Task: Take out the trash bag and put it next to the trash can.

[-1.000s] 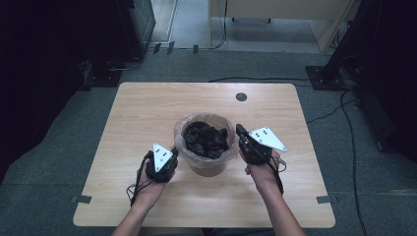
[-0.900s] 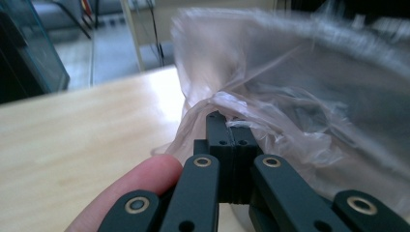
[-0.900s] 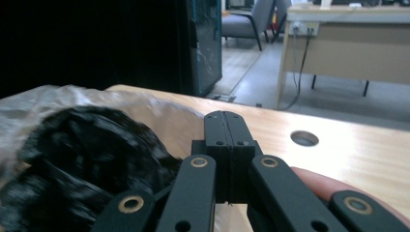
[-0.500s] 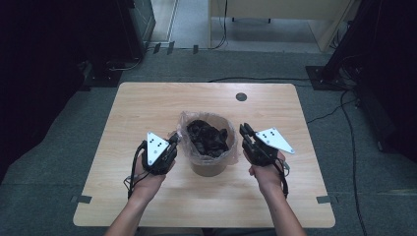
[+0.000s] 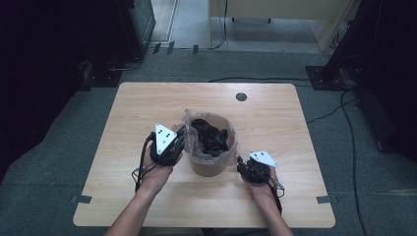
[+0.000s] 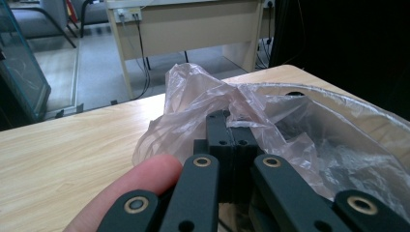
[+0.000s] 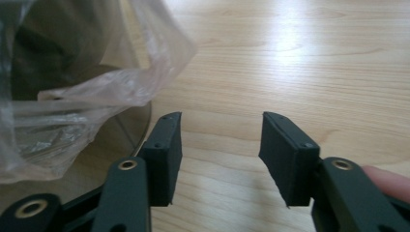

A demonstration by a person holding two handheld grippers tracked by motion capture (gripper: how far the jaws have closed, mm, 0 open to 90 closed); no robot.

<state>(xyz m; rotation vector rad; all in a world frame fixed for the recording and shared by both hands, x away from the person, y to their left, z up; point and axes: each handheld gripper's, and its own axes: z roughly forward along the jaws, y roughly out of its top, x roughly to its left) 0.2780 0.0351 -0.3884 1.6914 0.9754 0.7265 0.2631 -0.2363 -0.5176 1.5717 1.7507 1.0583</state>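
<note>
The clear plastic bag liner (image 5: 188, 129) lines a round brown bin (image 5: 209, 164) between the two grippers, with dark stuff (image 5: 211, 137) heaped inside. The left gripper (image 6: 231, 126) is clamped on a bunched fold of the liner's edge, right at its fingertips. The right gripper (image 7: 220, 145), low beside the bin, has just been opening its jaws; nothing lies between them, and the liner hangs just off its left finger. The film looks thin, light, limp and slippery, likely to tear under a hard tug. A gathered fold at the rim, not a single layer, seems the safest hold
</note>
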